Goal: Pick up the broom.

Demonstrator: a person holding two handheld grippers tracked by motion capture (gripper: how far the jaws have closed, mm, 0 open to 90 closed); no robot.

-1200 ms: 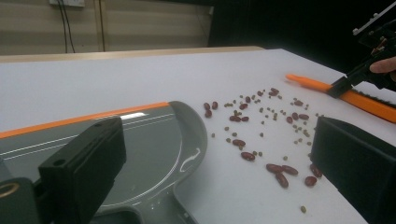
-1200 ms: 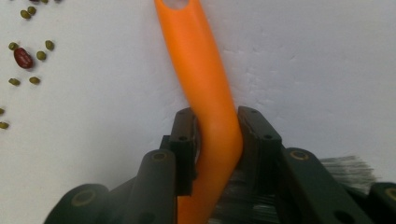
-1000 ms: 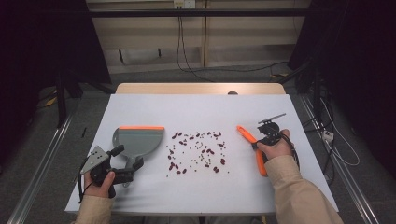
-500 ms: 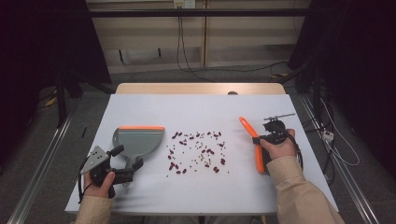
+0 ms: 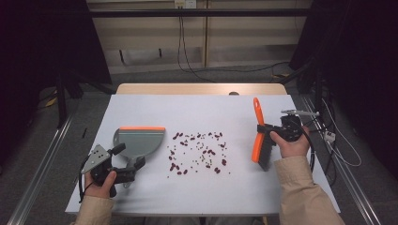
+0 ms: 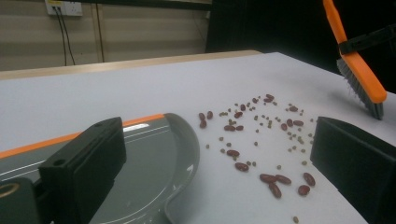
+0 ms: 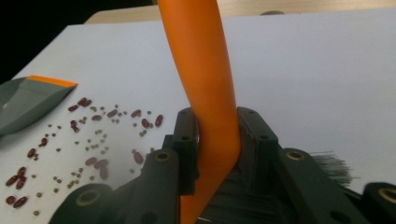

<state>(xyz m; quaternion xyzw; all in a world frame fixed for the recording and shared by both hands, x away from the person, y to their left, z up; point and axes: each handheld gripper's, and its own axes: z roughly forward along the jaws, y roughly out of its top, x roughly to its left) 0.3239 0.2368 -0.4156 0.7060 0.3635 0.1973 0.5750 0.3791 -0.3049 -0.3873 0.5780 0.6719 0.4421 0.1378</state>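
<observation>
1. Lifted since earlier, the brush (image 5: 259, 140) now tilts above the table's (image 5: 141, 197) right edge, clenched in the right gripper (image 5: 268, 132).
2. One orange brush, dark bristles; one grey dustpan (image 5: 138, 140); many scattered beans (image 5: 199, 152).
3. Left gripper (image 5: 133, 161) stands released.

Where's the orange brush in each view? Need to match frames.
High view: brush right of centre, clamped by the right gripper.
Left gripper view: brush top right corner, bristles down.
Right gripper view: handle centre, between the jaws.
Shared landmark: scattered beans.
</observation>
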